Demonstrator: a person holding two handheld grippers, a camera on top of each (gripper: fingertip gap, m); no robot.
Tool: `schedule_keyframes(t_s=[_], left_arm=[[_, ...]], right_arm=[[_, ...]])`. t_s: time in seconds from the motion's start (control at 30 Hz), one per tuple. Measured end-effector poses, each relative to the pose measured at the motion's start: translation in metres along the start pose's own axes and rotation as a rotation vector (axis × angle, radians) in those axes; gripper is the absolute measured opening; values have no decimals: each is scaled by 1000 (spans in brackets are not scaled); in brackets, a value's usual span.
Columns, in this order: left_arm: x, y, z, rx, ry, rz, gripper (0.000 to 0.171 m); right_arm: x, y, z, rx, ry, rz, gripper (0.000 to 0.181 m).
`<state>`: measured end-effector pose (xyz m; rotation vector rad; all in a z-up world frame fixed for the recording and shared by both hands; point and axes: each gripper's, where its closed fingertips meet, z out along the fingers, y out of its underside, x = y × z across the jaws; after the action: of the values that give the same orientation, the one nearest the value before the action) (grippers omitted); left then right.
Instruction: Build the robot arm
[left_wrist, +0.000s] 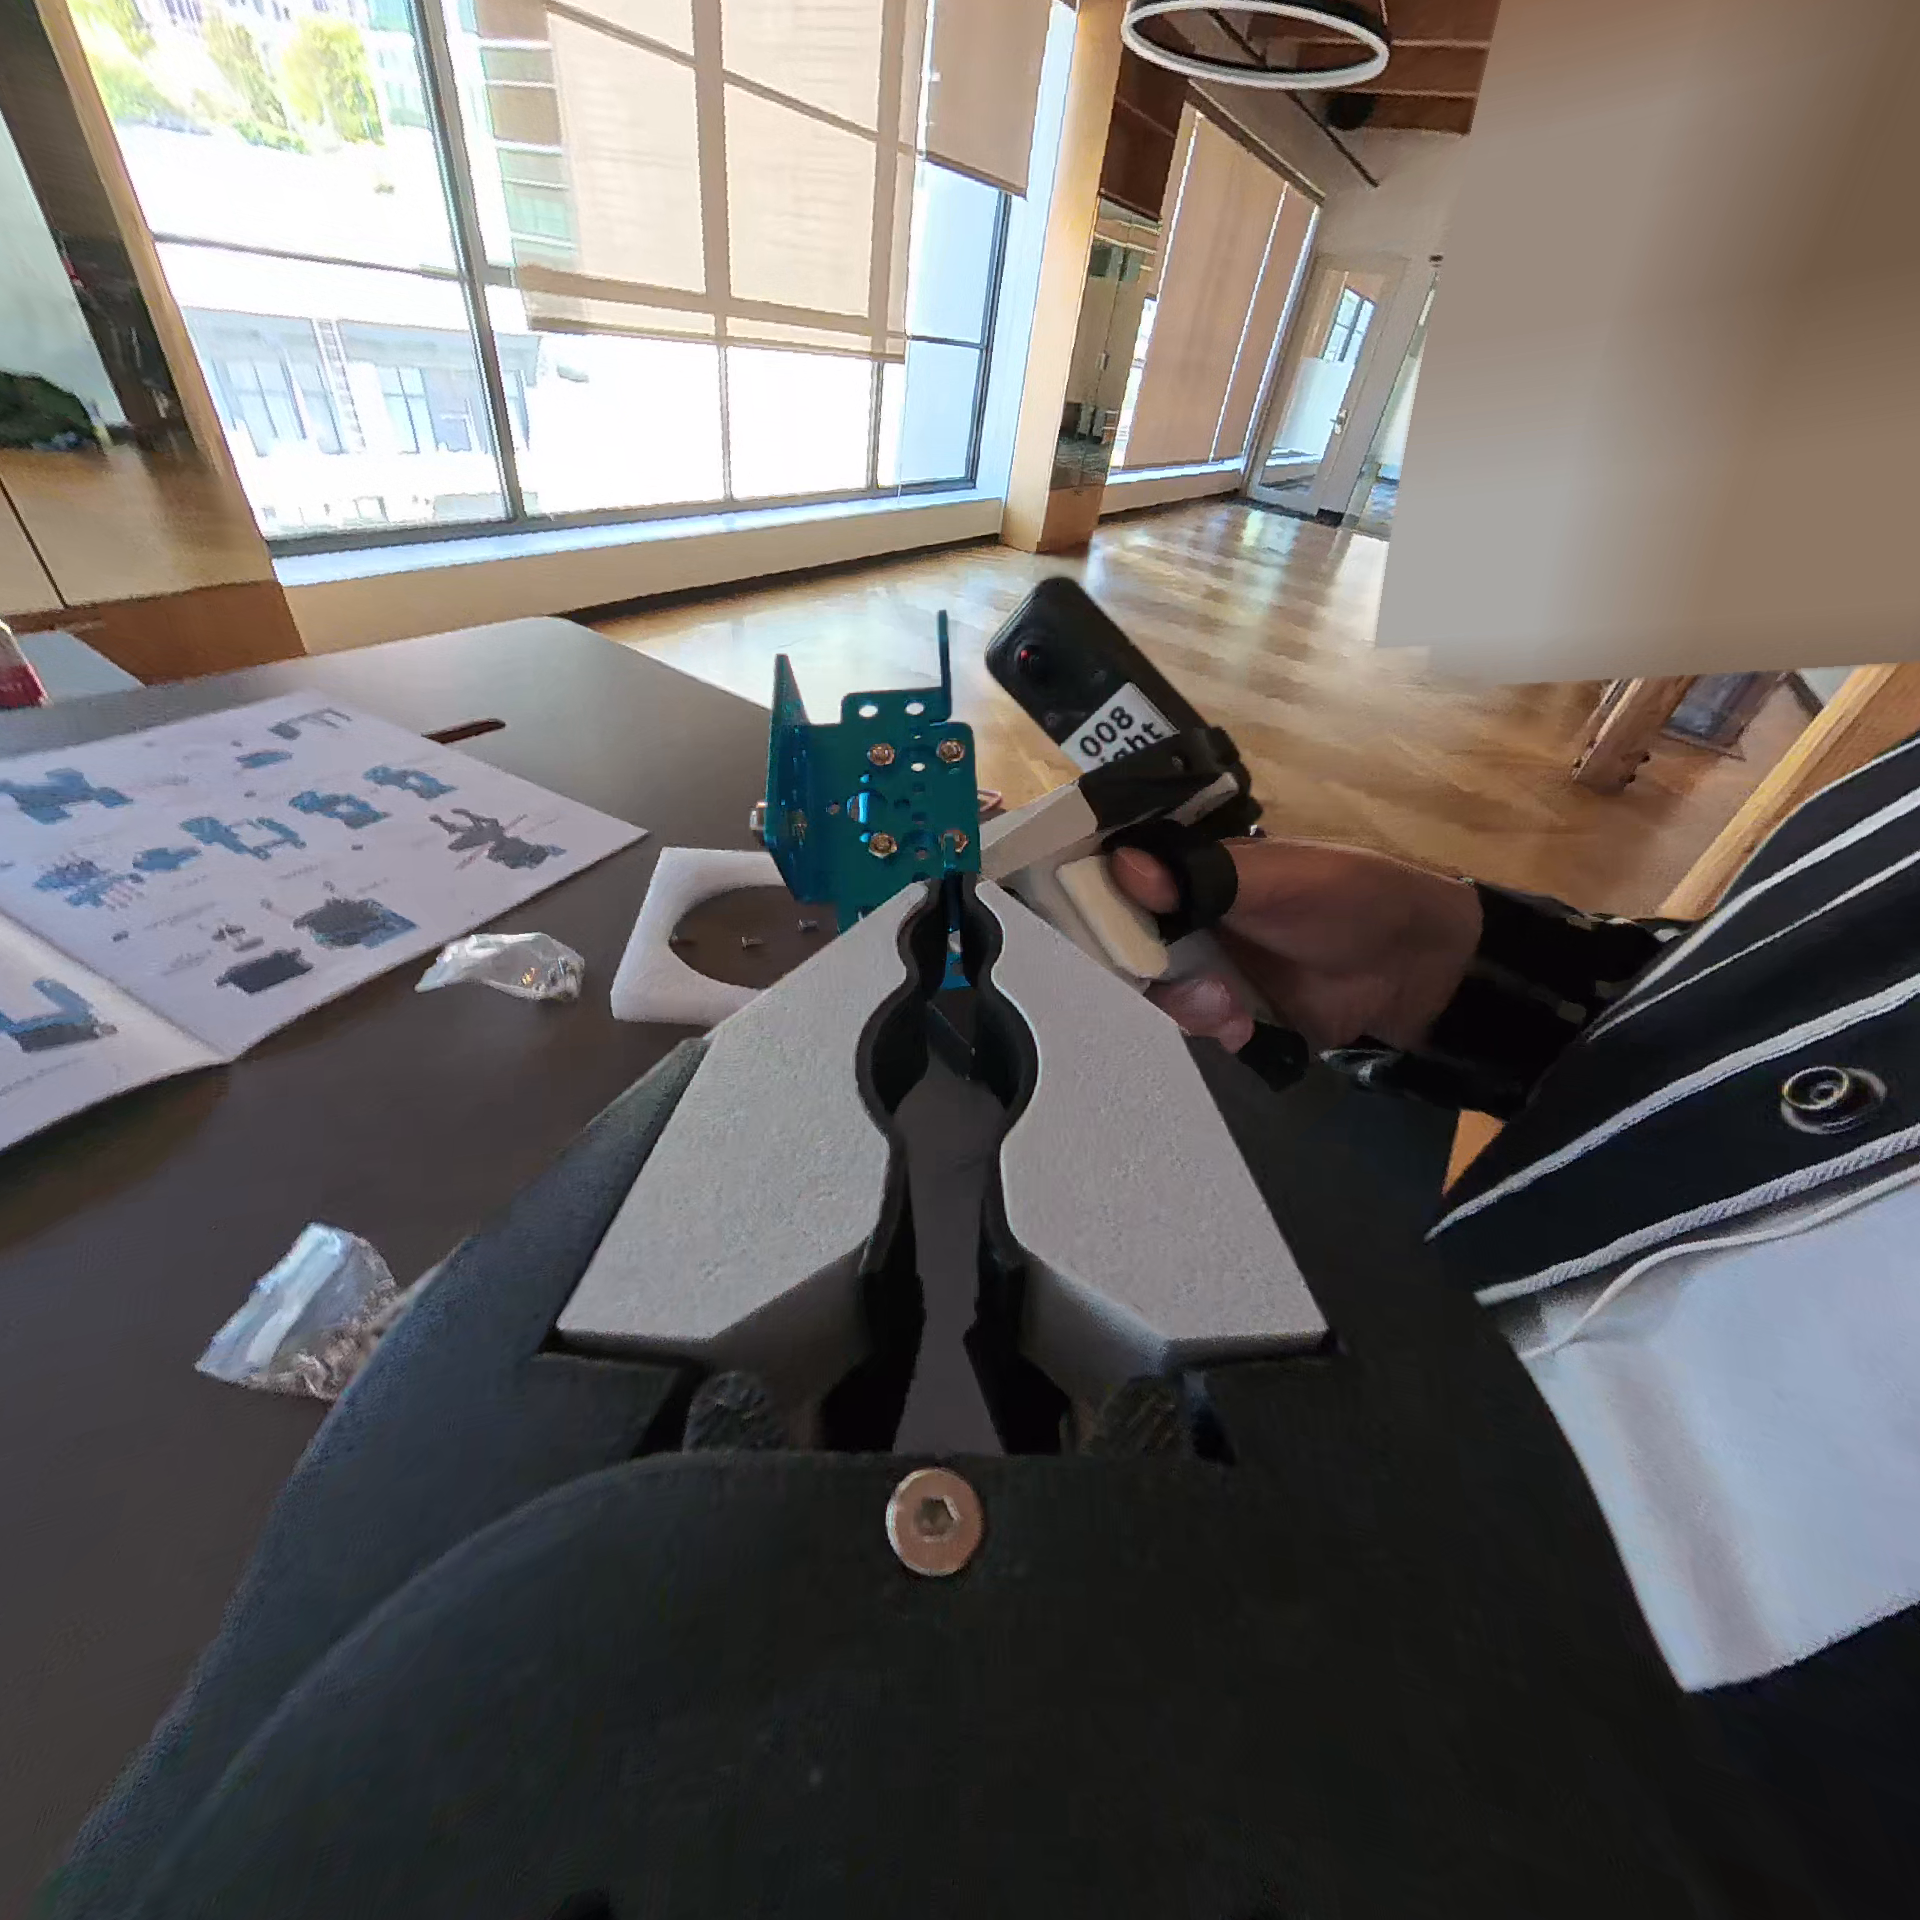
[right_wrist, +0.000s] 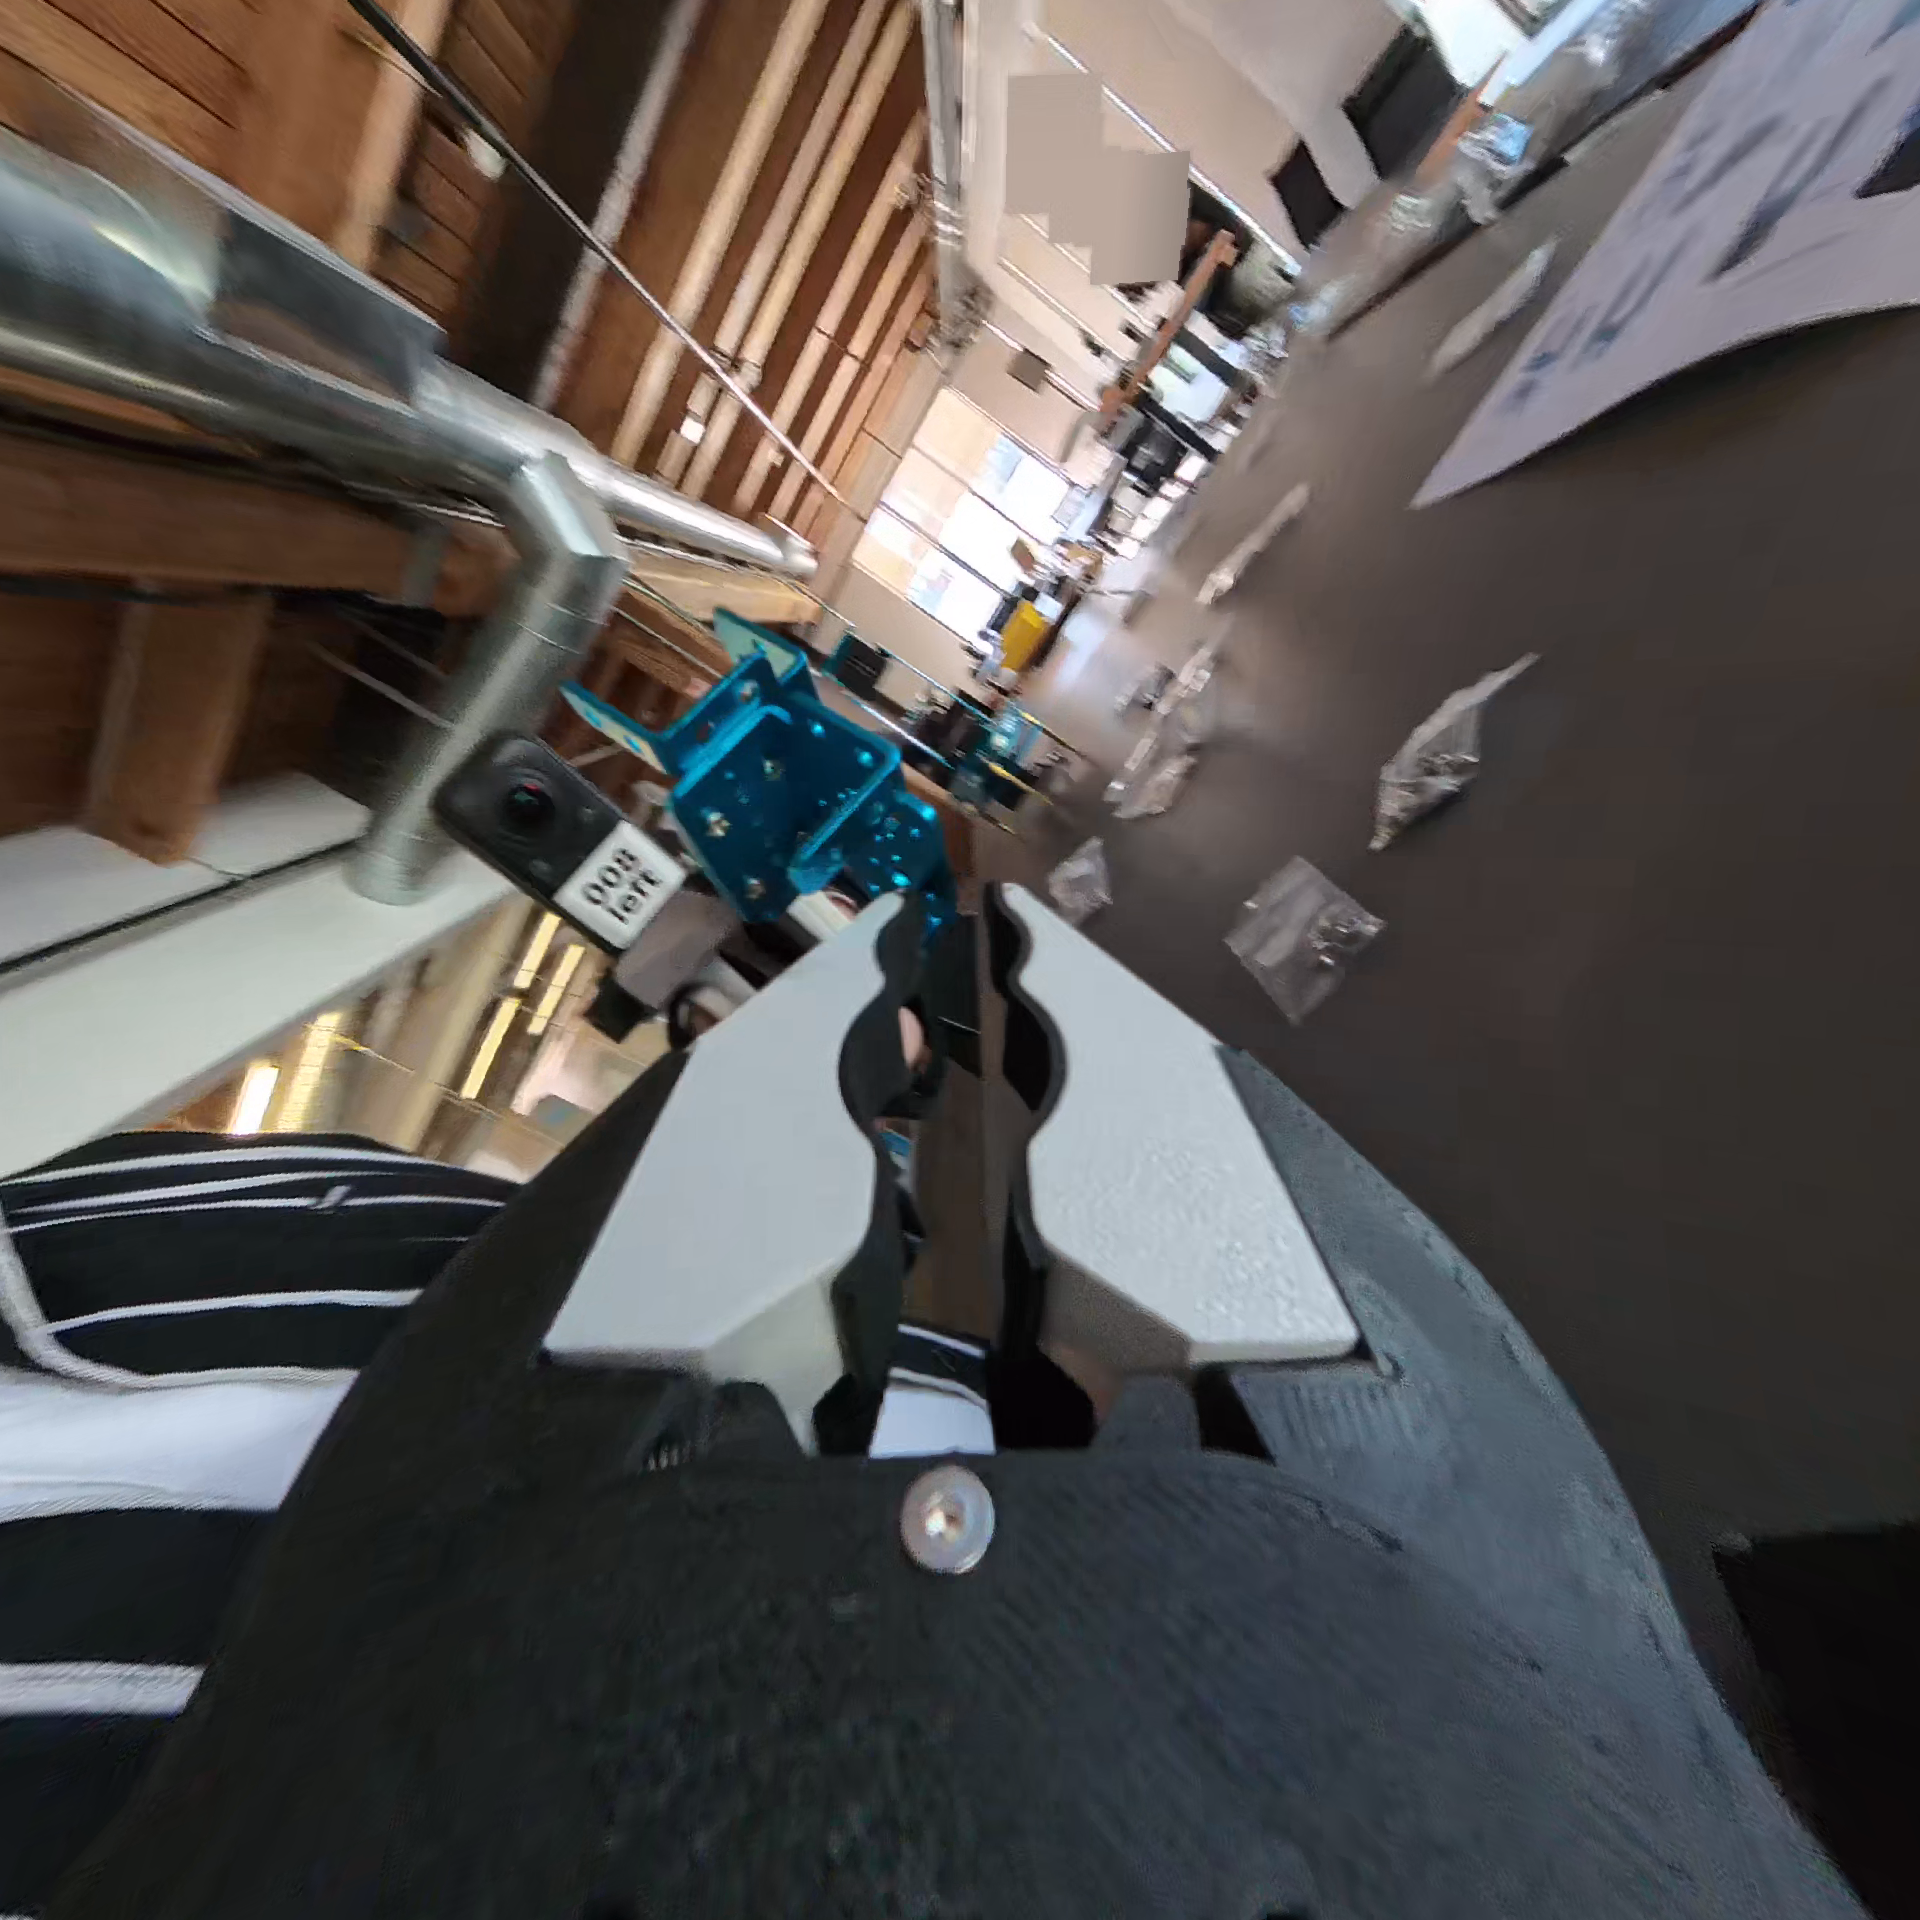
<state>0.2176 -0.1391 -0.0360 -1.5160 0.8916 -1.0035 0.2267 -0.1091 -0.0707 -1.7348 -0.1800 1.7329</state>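
A blue metal bracket assembly (left_wrist: 862, 790) with brass nuts is held up above the dark table (left_wrist: 312, 1143). My left gripper (left_wrist: 951, 896) is shut on its lower edge. My right gripper (left_wrist: 987, 847), held by a gloved hand (left_wrist: 1340, 935), comes in from the right and pinches the bracket's right edge. In the right wrist view the bracket (right_wrist: 790, 800) sits just ahead of my right gripper (right_wrist: 956, 906), whose jaws are closed on a blue flange. The left gripper's camera (right_wrist: 530, 810) shows behind the bracket; its fingers are hidden.
An open instruction booklet (left_wrist: 260, 852) lies at the left of the table. A white foam square (left_wrist: 665, 940) with a round hole holds small screws (left_wrist: 748, 940). Plastic bags of hardware (left_wrist: 509, 966) (left_wrist: 301, 1314) lie nearby, and more bags (right_wrist: 1299, 935) show in the right wrist view. One gripper's finger ends stand about 5 cm off the other's.
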Motion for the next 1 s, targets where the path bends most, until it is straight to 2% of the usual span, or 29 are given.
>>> schedule_keyframes(t_s=[0.03, 0.13, 0.33, 0.47, 0.53, 0.73, 0.87, 0.93, 1.0], left_arm=[[1, -2, 1, 8, -5, 24, 0], [6, -5, 0, 30, 23, 73, 0], [6, -3, -1, 24, 45, 63, 1], [3, 2, 3, -5, 21, 77, 10], [5, 4, 5, -16, 38, 78, 1], [11, 13, 17, -80, 59, 156, 0], [25, 19, 19, -106, 117, 187, 0], [32, 19, 17, -91, 158, 166, 0], [37, 18, 15, -85, 192, 148, 0]], right_arm=[[-4, -2, 0, 15, -37, 15, 4], [-10, -6, -2, 36, -89, -13, 4], [-26, -24, -12, 107, -45, -301, 1], [-35, -35, -16, 149, -30, -416, 0], [-33, -35, -16, 141, -21, -425, 0], [-8, -31, -18, 87, 51, -388, 2], [-13, -24, -17, 64, -37, -362, 28], [-15, -15, -16, 23, -105, -289, 28], [-22, -7, -17, -18, -198, -220, 12]])
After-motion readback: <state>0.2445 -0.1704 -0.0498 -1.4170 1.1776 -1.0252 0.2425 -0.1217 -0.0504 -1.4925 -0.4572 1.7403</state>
